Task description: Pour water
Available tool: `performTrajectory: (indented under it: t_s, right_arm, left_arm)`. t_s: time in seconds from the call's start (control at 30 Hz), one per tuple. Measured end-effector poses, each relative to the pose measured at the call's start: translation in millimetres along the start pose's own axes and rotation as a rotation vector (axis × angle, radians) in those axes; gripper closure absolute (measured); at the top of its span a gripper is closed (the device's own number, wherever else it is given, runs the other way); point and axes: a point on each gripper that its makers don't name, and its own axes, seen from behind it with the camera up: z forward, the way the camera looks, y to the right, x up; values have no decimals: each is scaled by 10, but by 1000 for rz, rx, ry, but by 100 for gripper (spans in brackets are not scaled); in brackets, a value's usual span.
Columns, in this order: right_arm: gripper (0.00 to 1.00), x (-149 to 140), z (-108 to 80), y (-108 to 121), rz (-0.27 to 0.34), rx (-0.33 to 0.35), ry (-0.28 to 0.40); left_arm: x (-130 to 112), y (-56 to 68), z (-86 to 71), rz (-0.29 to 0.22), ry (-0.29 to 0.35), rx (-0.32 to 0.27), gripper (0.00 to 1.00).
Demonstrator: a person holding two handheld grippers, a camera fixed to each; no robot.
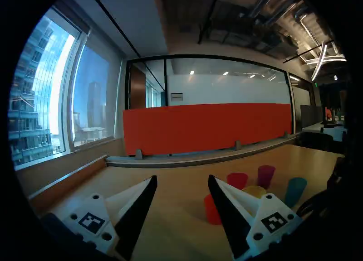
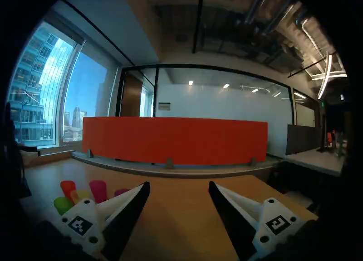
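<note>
B/w tags (image 1: 91, 222), left hand-held gripper (image 1: 182, 176)

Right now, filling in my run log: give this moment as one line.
left gripper open | right gripper open | cups on table, untouched | pour not begun

Daylight pours from windows (image 1: 54, 98) left of the left claw (image 1: 181, 177); ceiling strips (image 1: 322, 59) glow upper right. Lines bow at the edges; the bench (image 1: 181, 209) is dim.
</note>
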Motion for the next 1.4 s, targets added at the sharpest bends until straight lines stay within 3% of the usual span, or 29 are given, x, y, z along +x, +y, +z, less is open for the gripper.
performTrajectory:
  t_s: [0.2, 0.5, 0.9, 1.4]
  right_arm:
    - [0, -7, -49, -91, 12, 24, -16]
    - [0, -20, -49, -139, 17, 20, -25]
    - [0, 57, -29, -207, 21, 14, -24]
    - [0, 38, -29, -131, 9, -9, -34]
  left_arm:
    - [-18, 6, -4, 24, 10, 18, 18]
    - [-53, -8, -14, 12, 39, 36, 18]
    - [-284, -80, -27, 0, 42, 73, 18]
    - [-500, -39, 24, -37, 26, 57, 18]
